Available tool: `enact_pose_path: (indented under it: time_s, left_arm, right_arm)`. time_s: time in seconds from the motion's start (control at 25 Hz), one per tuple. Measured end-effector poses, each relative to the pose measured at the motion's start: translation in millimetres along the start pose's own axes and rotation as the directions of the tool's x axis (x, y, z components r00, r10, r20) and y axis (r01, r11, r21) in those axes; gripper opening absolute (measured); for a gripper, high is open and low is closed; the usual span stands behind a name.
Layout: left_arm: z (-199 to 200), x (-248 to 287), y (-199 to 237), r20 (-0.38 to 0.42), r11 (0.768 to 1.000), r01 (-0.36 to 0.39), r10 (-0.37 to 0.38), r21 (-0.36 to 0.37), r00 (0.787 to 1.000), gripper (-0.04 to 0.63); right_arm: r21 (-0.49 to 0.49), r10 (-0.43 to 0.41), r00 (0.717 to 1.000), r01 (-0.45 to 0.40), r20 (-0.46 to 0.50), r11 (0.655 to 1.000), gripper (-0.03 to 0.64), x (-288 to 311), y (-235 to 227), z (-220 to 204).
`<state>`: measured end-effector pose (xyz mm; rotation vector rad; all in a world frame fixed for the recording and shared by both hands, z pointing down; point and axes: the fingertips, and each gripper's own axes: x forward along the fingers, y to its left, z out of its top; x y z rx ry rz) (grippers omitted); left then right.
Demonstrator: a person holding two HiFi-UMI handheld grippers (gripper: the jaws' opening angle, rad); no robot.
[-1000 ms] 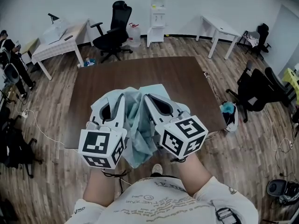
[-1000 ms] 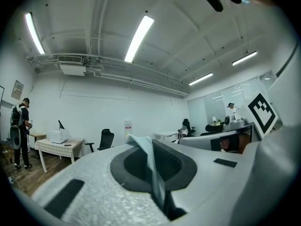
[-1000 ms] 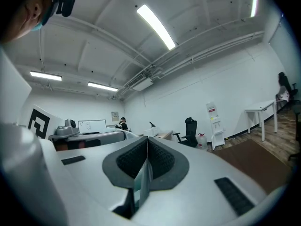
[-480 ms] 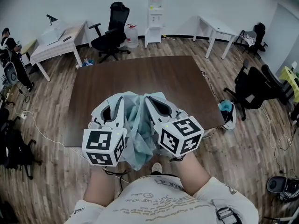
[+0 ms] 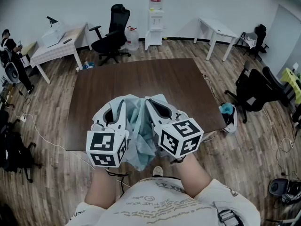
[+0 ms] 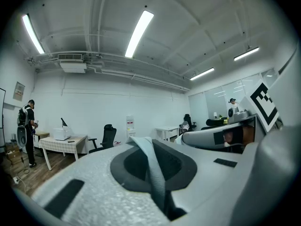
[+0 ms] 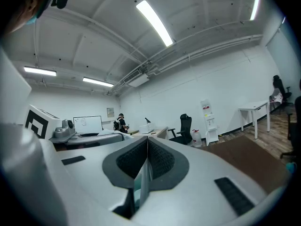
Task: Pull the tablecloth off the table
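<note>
We note the L hand-held gripper (image 5: 123, 102) pointing level, jaws pressed together on a fold of the tablecloth (image 5: 140, 142); the left gripper view shows a grey-green strip of the cloth running up between the dark pads, pinched tight. The R hand-held gripper (image 5: 147, 101) is likewise level, jaws closed on a thin edge of the same cloth; the right gripper view shows the pads meeting with the fabric caught in the seam.

In the head view both units sit side by side, close to the wearer's chest, marker cubes toward the camera. The tablecloth is pale teal and bunched between and around the two units; its bulk hangs down between them, approx. in line with the near edge of the desk (image 5: 141, 76). The desk's dark brown top is exposed beyond the cloth; we cannot tell whether any fabric touches the near edge.

Surroundings: wood-plank floor (image 5: 47, 107); black office chair (image 5: 112, 32) and water dispenser (image 5: 156, 14) by the far wall; a side desk (image 5: 59, 44) w/ a checked cover at left; a white desk (image 5: 217, 28) at right; a person (image 5: 9, 51) standing at the far left.
</note>
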<state>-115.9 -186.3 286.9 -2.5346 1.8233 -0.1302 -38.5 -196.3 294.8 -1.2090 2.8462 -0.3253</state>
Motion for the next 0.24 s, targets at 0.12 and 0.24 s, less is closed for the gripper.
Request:
enact_pose_path:
  time_s: [0.12,0.24]
  left_arm:
    - [-1.2,1.7,-1.7,0.000,1.000,0.003,-0.003,0.007,1.000,0.014]
    - [-3.0,2.3,-4.1,-0.001,1.000,0.005,-0.005,0.011,1.000,0.014]
  right_arm:
    - [0.002,0.002,1.000,-0.002,-0.001,1.000,0.014,0.0,-1.4,-1.2]
    - [0.006,0.003,1.000,-0.003,-0.002,1.000,0.014,-1.6,-3.1,-3.1]
